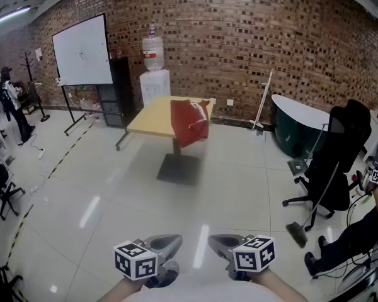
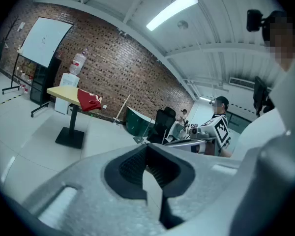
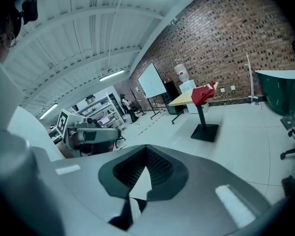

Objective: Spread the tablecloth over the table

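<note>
A red tablecloth (image 1: 189, 121) lies bunched on the far-off yellow table (image 1: 152, 116) and hangs over its near right edge. The left gripper view shows the cloth (image 2: 88, 101) on the table (image 2: 59, 92) too, as does the right gripper view, with the cloth (image 3: 204, 93) and the table (image 3: 186, 99). My left gripper (image 1: 174, 238) and right gripper (image 1: 212, 238) are held side by side low in front of me, well short of the table. Both are shut with nothing in them; the left gripper (image 2: 146, 150) and right gripper (image 3: 146, 150) show their jaws closed together.
Shiny floor lies between me and the table. A whiteboard (image 1: 82, 50) and a water dispenser (image 1: 155, 74) stand by the brick wall. To the right are a dark tub (image 1: 299, 126), a black office chair (image 1: 334, 162), a leaning broom (image 1: 305, 222) and a seated person (image 1: 365, 231).
</note>
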The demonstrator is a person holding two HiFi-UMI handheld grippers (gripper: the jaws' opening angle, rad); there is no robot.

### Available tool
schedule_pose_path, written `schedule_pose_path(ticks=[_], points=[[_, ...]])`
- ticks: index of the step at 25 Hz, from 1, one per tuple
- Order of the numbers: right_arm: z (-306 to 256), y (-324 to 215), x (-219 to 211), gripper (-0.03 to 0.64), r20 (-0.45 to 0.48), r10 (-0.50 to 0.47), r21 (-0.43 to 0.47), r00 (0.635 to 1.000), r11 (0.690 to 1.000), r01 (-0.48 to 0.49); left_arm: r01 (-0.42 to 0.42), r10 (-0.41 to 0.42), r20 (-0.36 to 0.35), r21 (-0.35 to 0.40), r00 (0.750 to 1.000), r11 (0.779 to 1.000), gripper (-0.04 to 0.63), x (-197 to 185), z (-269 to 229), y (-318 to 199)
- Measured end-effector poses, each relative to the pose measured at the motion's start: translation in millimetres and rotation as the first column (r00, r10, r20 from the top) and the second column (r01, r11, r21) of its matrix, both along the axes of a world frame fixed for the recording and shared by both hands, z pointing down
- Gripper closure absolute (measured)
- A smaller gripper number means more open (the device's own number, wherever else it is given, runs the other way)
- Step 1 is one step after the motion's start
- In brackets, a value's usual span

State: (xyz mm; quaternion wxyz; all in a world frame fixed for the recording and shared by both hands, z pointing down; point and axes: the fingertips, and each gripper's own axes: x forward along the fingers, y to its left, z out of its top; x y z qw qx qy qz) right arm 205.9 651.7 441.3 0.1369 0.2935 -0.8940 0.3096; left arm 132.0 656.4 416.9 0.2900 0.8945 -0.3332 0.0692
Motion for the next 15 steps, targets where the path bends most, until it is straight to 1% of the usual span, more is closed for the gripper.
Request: schedule_pose_path(ticks=[5, 8, 12, 15], points=[[10.7, -36.9, -8.3, 0.618, 0.002, 0.006, -0.002, 1.000, 1.000, -0.006, 0.000, 0.000, 0.001, 0.000, 1.000, 1.000, 0.595, -10.1, 12.0, -36.4], [20.1, -68.8, -19.8, 0.618, -0.002, 0.017, -0.003, 1.000, 1.000, -0.017, -0.003, 0.003, -0.004, -0.003, 1.000, 1.000, 0.595, -23.4, 22.0, -69.8], [36.4, -134.9, -44.5, 0.618, -0.017, 0.047, -0.033, 0.999, 0.998, -0.048, -0.028, 0.028, -0.006, -0.025, 1.000, 0.999, 0.595, -51.5, 38.3, -141.0], [45.5, -202.1, -61.9, 0.618, -0.015, 0.091, -0.055, 0.996, 0.994, -0.092, -0.053, 0.053, -0.004, -0.045, 0.999, 0.998, 0.595, -72.6, 49.8, -211.1]])
